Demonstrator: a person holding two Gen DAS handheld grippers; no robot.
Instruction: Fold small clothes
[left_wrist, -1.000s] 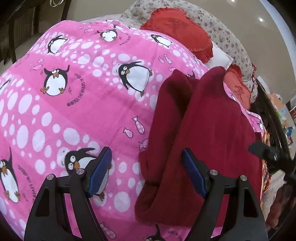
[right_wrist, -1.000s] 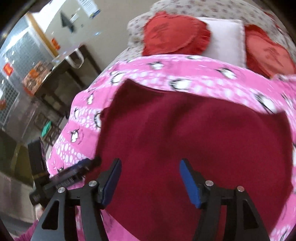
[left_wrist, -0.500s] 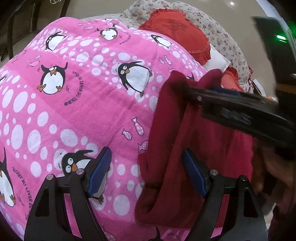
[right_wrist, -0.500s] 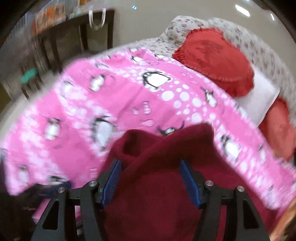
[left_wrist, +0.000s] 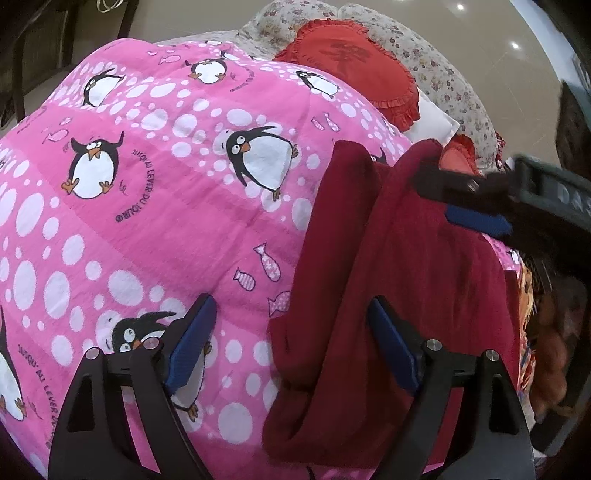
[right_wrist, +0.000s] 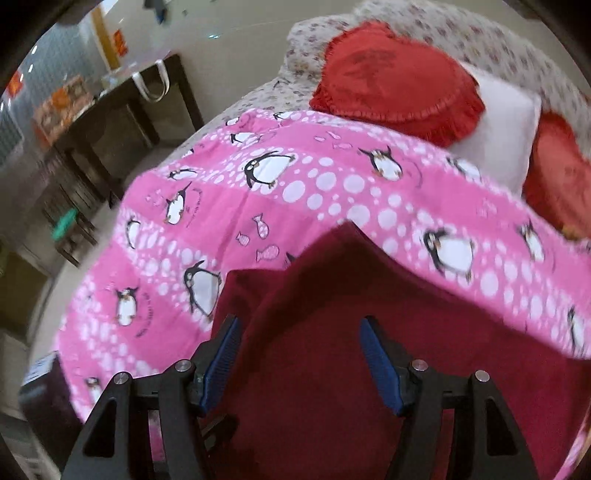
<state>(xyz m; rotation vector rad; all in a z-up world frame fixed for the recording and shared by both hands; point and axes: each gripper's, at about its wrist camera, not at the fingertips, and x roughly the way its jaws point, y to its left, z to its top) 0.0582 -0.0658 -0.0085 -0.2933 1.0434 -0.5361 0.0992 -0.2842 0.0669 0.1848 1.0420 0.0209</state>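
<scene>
The red cloth (left_wrist: 399, 266) lies folded on the pink blanket (left_wrist: 155, 206), at 3 o'clock. The left claw (left_wrist: 291, 343) is opening, holding nothing. The right claw (right_wrist: 299, 354) is open above the cloth.

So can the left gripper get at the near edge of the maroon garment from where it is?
Probably yes. The left gripper hangs with jaws opening, nothing between them, and the maroon garment edge lies just ahead on the penguin blanket, with nothing in the way.
</scene>
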